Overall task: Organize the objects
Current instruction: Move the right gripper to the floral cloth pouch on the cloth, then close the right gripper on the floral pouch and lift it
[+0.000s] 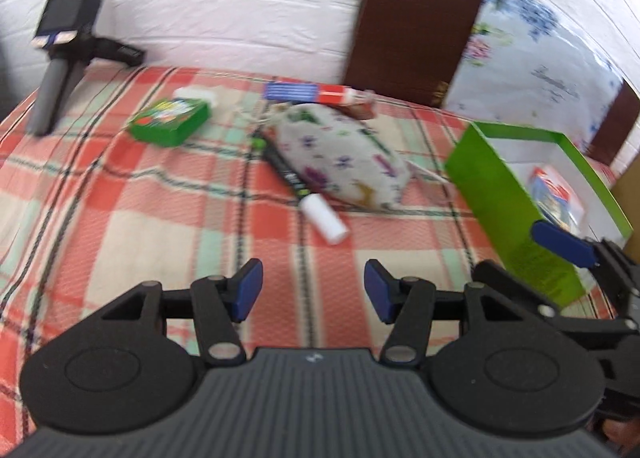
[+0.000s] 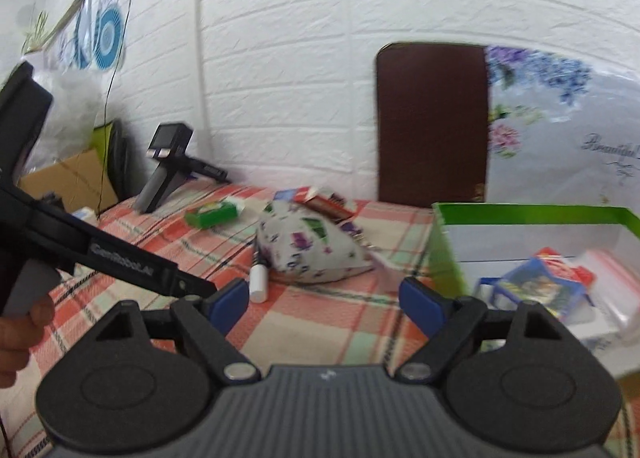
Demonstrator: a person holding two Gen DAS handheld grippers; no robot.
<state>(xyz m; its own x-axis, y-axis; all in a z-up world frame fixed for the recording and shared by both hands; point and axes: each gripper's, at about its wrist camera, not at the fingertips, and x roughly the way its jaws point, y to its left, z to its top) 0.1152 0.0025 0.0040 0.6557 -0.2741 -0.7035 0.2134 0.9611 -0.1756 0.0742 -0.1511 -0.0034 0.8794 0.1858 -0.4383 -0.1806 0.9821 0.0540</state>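
We see both grippers empty: left gripper (image 1: 314,290) fingers half spread, right gripper (image 2: 324,302) fingers wide apart. Floral pouch (image 1: 340,155) lies mid-bed at 12 o'clock, green box (image 1: 516,193) at 2. Pouch looks soft and light; pinch its bunched end. Count: one pouch, one marker (image 1: 304,189), one green packet (image 1: 170,121).
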